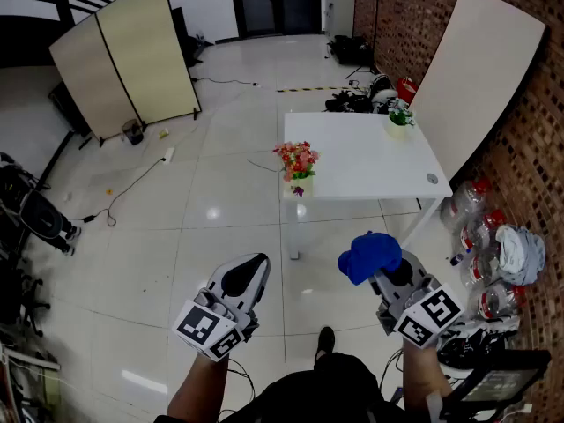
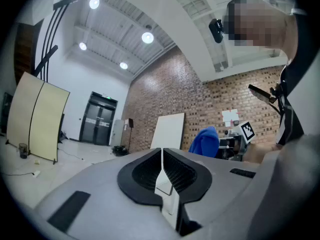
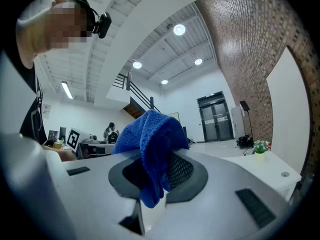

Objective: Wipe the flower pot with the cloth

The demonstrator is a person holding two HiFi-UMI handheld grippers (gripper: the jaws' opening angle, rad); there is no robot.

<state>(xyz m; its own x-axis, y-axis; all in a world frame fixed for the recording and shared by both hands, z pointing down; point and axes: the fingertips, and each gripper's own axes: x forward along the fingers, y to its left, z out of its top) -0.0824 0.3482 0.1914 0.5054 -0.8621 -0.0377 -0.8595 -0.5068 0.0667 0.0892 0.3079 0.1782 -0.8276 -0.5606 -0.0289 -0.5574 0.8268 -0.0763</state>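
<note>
1. Two grippers are held low over the tiled floor (image 1: 220, 210), well apart from the white table (image 1: 370, 161). The wiping has not yet been started.
2. The left gripper (image 1: 251, 270) is empty. In the left gripper view its jaws are seen pressed together, with nothing between them.
3. The right gripper (image 1: 392, 276) is clamped on a blue cloth (image 1: 368, 256). In the right gripper view the cloth (image 3: 150, 134) is bunched above the jaws, and one fold hangs down between them.
4. Two potted plants are set on the table. A pot with red and pink flowers (image 1: 298, 186) stands at the near left corner, right at the edge. A smaller pot with green leaves (image 1: 398, 129) stands near the far edge. Which one is meant cannot be told from the task sentence, though the nearer pot is judged the likelier.
5. The cloth is judged soft, limp and light. It can be expected to fold under pressure, so the bunched end should be pressed flat against the pot wall.
6. The nearer pot is judged small and light, and easily pushed or tipped. Its place at the corner adds a risk of a fall.
7. Hold is best taken on the pot wall below the rim, not on the flowers, which would probably bend or shed. The left jaws would have to be opened first.
</note>
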